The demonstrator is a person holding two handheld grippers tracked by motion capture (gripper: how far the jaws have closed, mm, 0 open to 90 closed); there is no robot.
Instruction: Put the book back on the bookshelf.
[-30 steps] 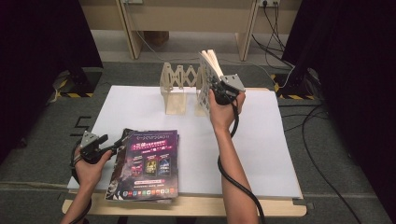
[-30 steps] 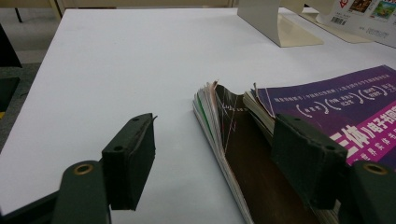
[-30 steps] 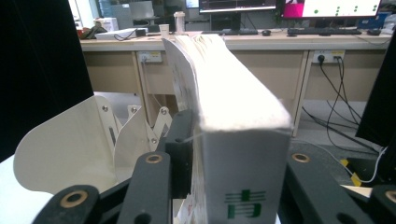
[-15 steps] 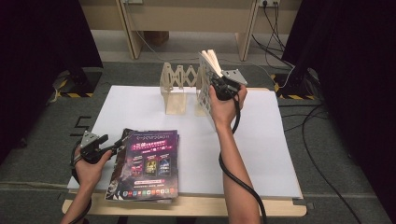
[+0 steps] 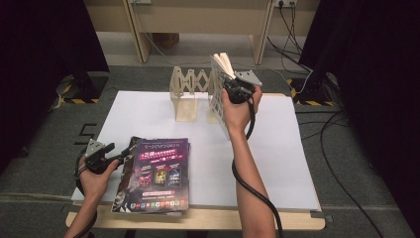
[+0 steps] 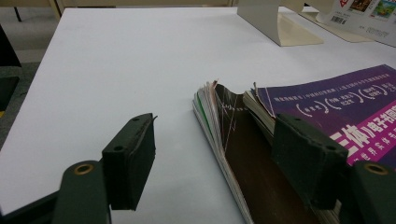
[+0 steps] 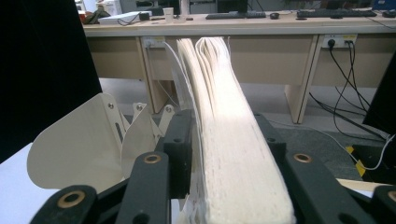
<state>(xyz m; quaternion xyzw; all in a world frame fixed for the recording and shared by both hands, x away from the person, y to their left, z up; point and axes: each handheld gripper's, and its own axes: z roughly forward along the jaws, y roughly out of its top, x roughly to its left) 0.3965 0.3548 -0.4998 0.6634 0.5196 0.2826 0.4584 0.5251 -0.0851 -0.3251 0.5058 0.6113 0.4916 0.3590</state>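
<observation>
Cream-edged pages fan out between the black jaws of the right gripper (image 5: 229, 84), which grasps a thick paperback book (image 5: 221, 67) by its open page side and holds it upright over the far part of the white tabletop (image 5: 277, 148), toward twelve o'clock in the high view. In the right gripper view the book's pale page block (image 7: 233, 154) runs straight up the middle, with a black pad pressed against each flank; those jaws have just been closing a little on the book. Just at nine o'clock of the held book stands a beige expanding book rack (image 5: 187, 94) with a scissor-lattice back and flat end plates; its rounded plates (image 7: 84, 144) show at nine o'clock in the right gripper view. The left gripper (image 5: 119, 159) rests low at the table's near-left corner, around seven o'clock in the high view, beside a stack of glossy magazines with a purple cover (image 5: 157, 173). In the left gripper view its two dark pads stand well apart and released, one over bare white table, the other over the stack's edge (image 6: 219, 135), pressing on nothing. A black cable (image 5: 247, 183) trails from the right gripper along the person's forearm toward six o'clock.
</observation>
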